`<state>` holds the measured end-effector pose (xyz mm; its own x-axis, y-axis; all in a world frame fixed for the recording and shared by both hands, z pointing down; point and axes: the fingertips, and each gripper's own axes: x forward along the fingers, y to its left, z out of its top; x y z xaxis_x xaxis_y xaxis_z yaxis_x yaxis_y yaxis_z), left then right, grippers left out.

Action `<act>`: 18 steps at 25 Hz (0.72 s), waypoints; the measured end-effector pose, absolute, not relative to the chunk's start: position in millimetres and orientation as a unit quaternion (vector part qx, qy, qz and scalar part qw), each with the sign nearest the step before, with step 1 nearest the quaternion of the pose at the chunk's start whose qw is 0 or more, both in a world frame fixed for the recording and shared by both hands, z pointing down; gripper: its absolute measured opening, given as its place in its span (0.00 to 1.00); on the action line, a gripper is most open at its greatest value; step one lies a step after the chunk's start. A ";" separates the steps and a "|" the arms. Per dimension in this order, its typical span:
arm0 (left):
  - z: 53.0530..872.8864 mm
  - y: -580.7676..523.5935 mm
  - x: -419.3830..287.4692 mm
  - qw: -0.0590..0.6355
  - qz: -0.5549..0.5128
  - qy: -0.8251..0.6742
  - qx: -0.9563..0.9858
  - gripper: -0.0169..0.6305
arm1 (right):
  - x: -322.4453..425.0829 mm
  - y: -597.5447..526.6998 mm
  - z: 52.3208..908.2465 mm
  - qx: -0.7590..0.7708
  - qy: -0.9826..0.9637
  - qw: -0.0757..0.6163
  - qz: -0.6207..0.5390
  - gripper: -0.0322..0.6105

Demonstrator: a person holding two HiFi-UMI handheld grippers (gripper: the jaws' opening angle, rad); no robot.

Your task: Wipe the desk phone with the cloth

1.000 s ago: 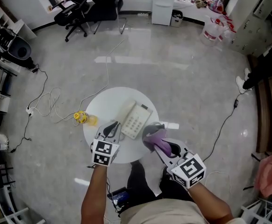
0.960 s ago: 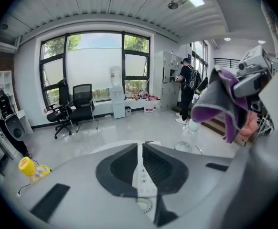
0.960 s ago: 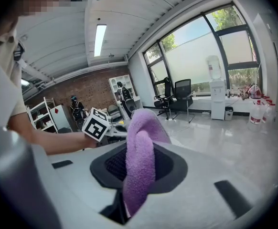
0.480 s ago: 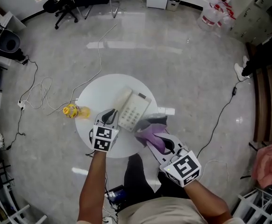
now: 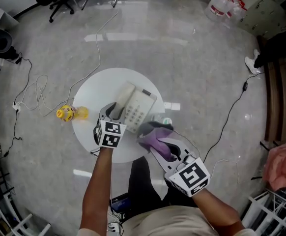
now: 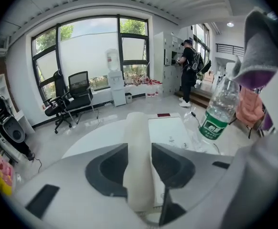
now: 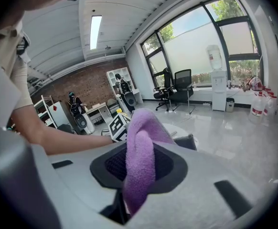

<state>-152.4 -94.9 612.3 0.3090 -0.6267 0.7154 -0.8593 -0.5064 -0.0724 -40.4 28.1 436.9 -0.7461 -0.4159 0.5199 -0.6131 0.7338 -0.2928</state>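
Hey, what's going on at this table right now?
A person works at a round white table with a gripper in each hand. The left gripper has its jaws opening around the handset of the desk phone. The right gripper is clamped on a purple cloth, close beside the phone.

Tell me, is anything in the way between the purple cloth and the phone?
Nothing visible is. The cloth in the right claw hangs just beside the phone. A water bottle stands close on the phone's right, seemingly not between them.
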 end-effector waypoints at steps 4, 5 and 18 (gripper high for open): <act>617.6 -101.0 -152.1 0.143 0.365 -0.475 0.788 0.27 | -42.7 29.3 440.6 0.282 -0.904 0.218 0.234 0.15; 619.5 -102.1 -152.1 0.141 0.367 -0.477 0.786 0.29 | -43.3 30.0 442.2 0.282 -0.904 0.220 0.235 0.15; 642.3 -111.9 -148.7 0.144 0.374 -0.471 0.786 0.40 | -58.1 46.9 455.1 0.272 -0.903 0.228 0.242 0.15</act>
